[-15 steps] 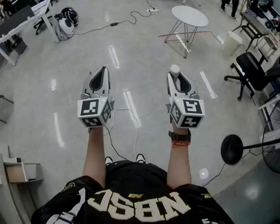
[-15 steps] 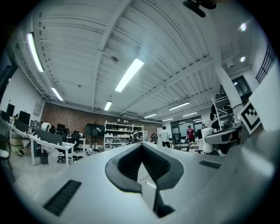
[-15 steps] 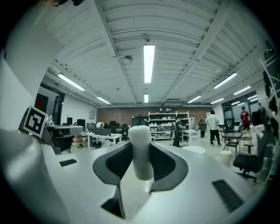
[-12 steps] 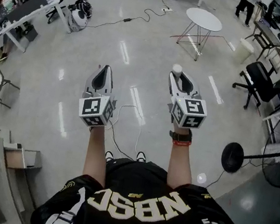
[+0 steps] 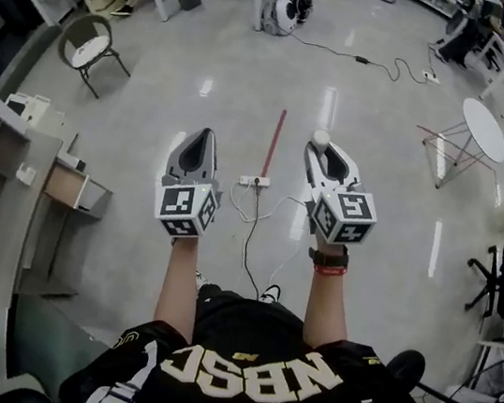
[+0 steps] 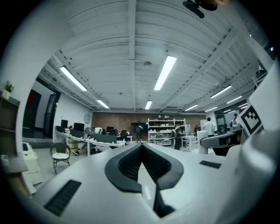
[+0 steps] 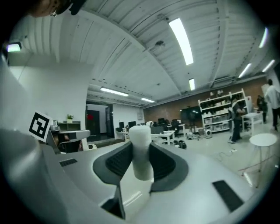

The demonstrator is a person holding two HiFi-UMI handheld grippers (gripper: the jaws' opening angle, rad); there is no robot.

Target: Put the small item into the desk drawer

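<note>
person (image 5: 248, 376) turned, desk drawer (image 5: 66, 186) now in view; white cylinder (image 7: 141, 146) clamped upright in right hand-held gripper (image 5: 321, 152).

Both arms (image 5: 176, 274) outstretched, left tongs (image 5: 204, 134) seemingly closed, right tongs (image 5: 324, 150) clamped.

Plain white on the cylinder (image 7: 141, 153), just right of the red stick (image 5: 272, 142). Pale grey with black pads on the right gripper (image 5: 320, 148) and on the left gripper (image 5: 204, 133), left of the stick. Black-and-white square markers on both cubes (image 5: 186, 209). Glossy grey across the floor (image 5: 152, 114). Black with cream lettering on the shirt (image 5: 254, 367), below the stick.
</note>
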